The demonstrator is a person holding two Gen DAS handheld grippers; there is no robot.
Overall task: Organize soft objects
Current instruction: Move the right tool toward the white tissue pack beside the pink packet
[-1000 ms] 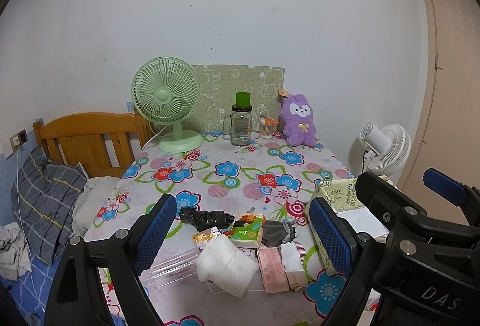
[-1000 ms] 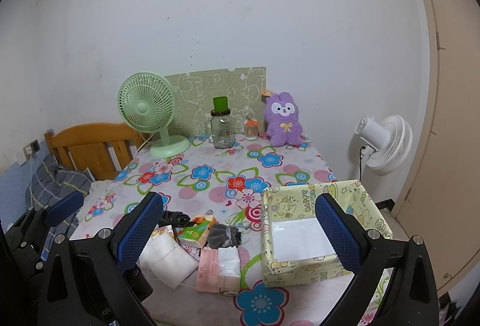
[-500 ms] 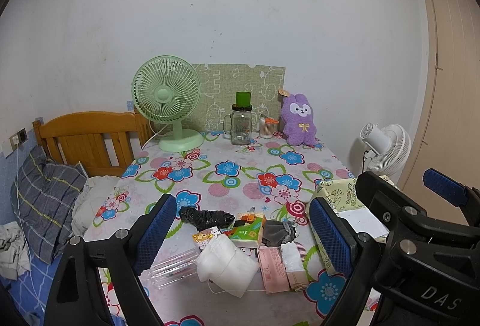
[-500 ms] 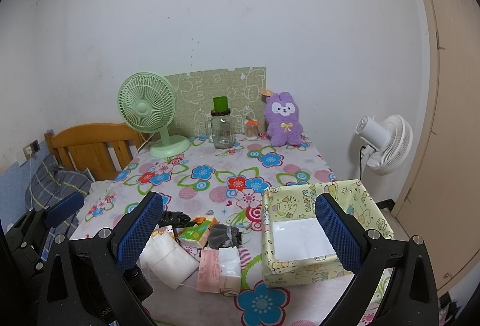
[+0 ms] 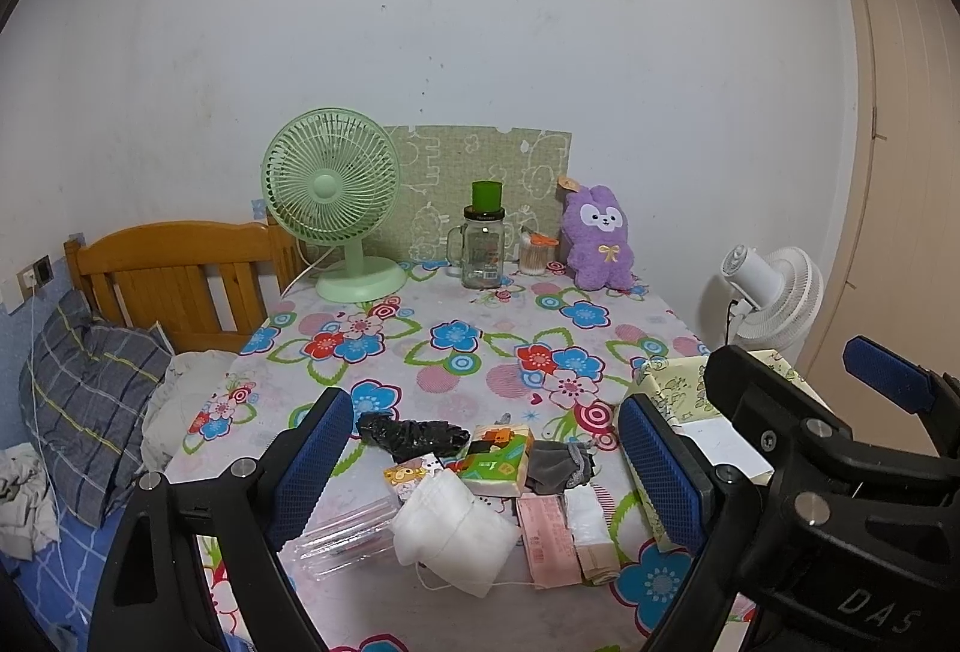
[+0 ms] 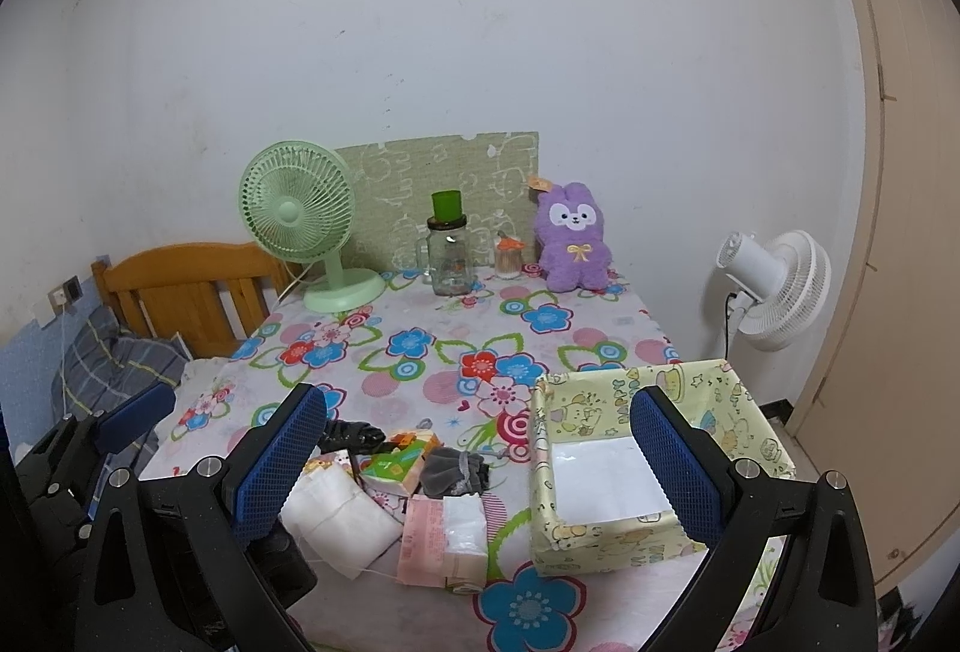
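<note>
Both the left hand-held gripper (image 5: 480, 466) and right hand-held gripper (image 6: 480, 466) stand wide open, empty, above the cluttered desk (image 6: 420, 352).

Two fans (image 6: 294, 217) (image 6: 780, 286), one plush rabbit (image 6: 570, 238), one box (image 6: 648, 532).

box (image 5: 681, 391): left view, mostly hidden behind right gripper's frame; one corner and wall show
clear tube (image 5: 345, 535): left view, near end behind left gripper's finger (image 5: 309, 466); absent from right view
black bag (image 6: 354, 433): right view, partly behind blue finger (image 6: 279, 466)
jar (image 5: 483, 253): label print too small to read
pillow (image 6: 114, 361): right view, lower part behind left gripper
tissue packs (image 6: 444, 538): print unreadable
</note>
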